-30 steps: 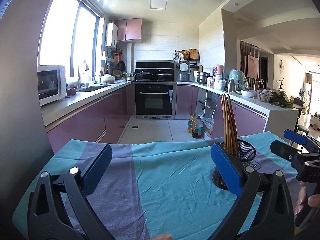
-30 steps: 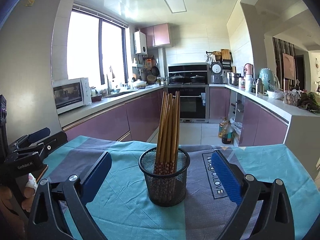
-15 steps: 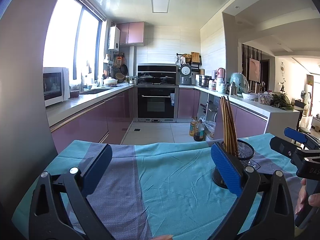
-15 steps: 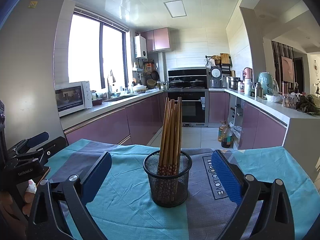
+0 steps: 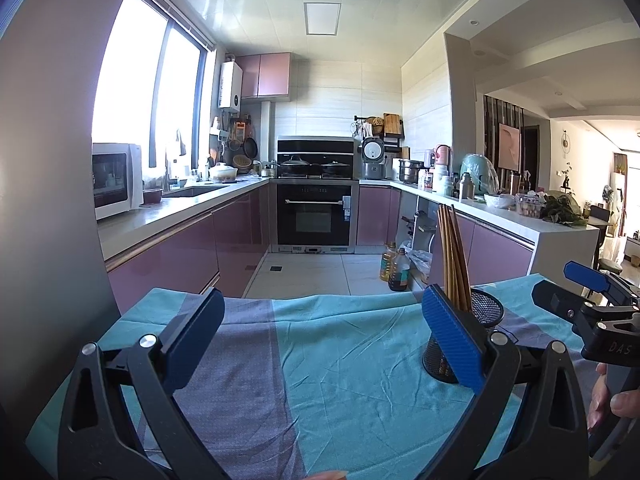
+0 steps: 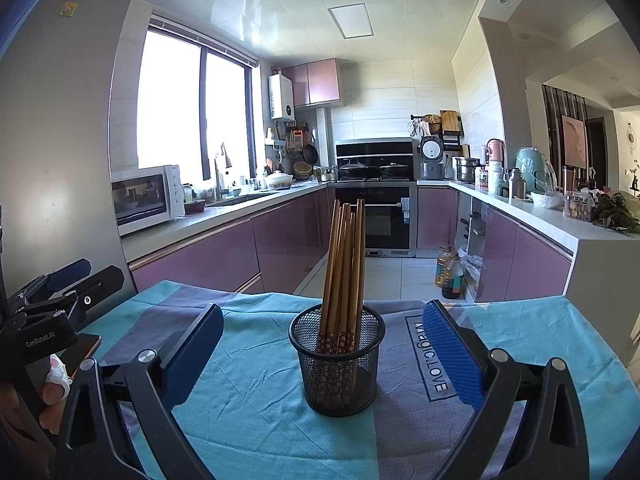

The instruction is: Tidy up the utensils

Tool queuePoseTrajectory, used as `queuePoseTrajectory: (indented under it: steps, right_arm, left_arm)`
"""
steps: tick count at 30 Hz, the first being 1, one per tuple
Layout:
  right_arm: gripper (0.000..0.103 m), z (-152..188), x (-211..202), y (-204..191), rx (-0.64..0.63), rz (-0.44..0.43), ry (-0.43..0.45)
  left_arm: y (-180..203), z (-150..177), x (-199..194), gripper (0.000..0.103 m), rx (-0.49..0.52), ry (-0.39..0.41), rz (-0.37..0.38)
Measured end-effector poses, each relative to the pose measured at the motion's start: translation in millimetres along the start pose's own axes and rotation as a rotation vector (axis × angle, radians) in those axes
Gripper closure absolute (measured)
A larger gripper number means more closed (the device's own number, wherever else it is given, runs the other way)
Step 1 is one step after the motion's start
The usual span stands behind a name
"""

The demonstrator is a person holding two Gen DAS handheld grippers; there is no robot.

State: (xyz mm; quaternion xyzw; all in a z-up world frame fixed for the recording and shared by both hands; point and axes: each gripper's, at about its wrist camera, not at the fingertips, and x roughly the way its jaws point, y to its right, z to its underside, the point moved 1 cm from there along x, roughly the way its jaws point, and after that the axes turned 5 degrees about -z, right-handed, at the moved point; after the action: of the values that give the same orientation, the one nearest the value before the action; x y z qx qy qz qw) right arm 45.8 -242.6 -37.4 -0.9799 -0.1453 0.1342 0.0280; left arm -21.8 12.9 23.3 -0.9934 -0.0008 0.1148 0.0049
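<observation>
Chopsticks (image 6: 343, 264) stood near-upright in mesh holder (image 6: 338, 364), dead ahead of right hand-held gripper (image 6: 322, 354) (nearer); both hand-held grippers spread, empty.

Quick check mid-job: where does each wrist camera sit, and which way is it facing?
Left wrist: on the left gripper, open, facing across the tablecloth into the kitchen; right gripper at its right edge.
Right wrist: on the right gripper, open, facing the mesh holder of chopsticks; left gripper at left edge.
Shared: holder, chopsticks, tablecloth, kitchen.
</observation>
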Motion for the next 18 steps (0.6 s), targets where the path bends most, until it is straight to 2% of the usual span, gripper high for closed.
queuePoseTrajectory:
  steps: [18]
  right_arm:
    - [0.006,-1.2,0.3,-2.7,0.004,0.0,0.006]
  left_arm:
    - [2.7,-3.5,-7.4,0.006,0.007,0.011,-0.005]
